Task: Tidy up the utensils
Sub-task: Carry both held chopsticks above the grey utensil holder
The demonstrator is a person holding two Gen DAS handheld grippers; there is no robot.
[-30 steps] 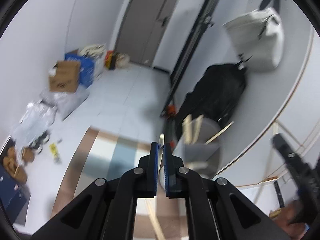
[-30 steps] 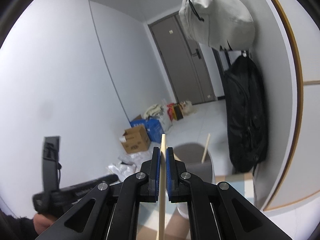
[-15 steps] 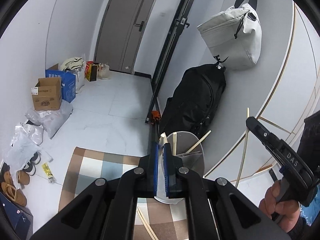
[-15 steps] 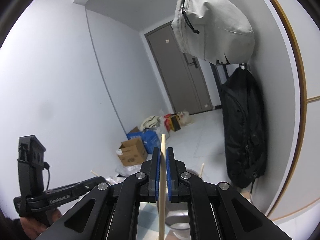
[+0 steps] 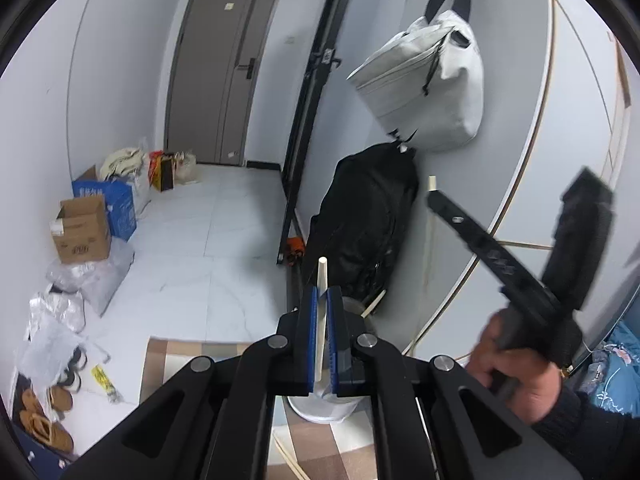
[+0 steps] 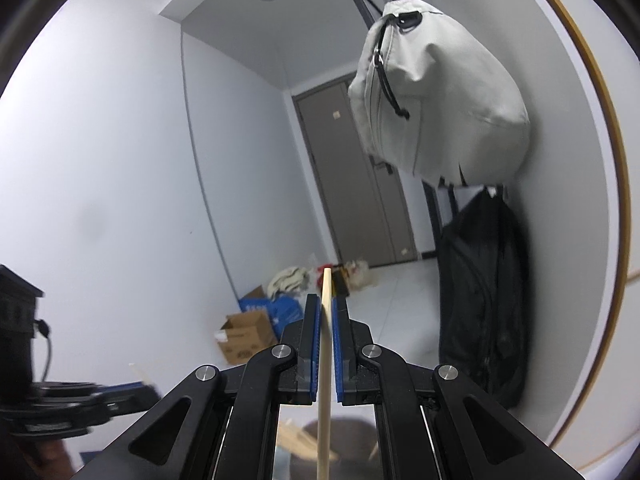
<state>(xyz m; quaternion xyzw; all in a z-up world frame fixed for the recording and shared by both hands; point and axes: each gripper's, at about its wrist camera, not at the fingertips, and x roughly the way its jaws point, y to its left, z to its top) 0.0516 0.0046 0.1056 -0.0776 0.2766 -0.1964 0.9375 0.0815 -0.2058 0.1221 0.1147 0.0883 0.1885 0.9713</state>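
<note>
Left gripper (image 5: 323,322): blue pads pinched on a pale chopstick (image 5: 321,280), tip standing proud. Right gripper (image 6: 327,328): jaws nearly closed on a wooden chopstick (image 6: 325,360), slim and smooth. White holder cup (image 5: 320,410) sits below on the checked mat (image 5: 180,354), sticks already leaning inside. My judgement: lower each stick upright, centred over the rim, before easing the pads apart. Loose chopsticks (image 5: 289,458) lie on the mat.
</note>
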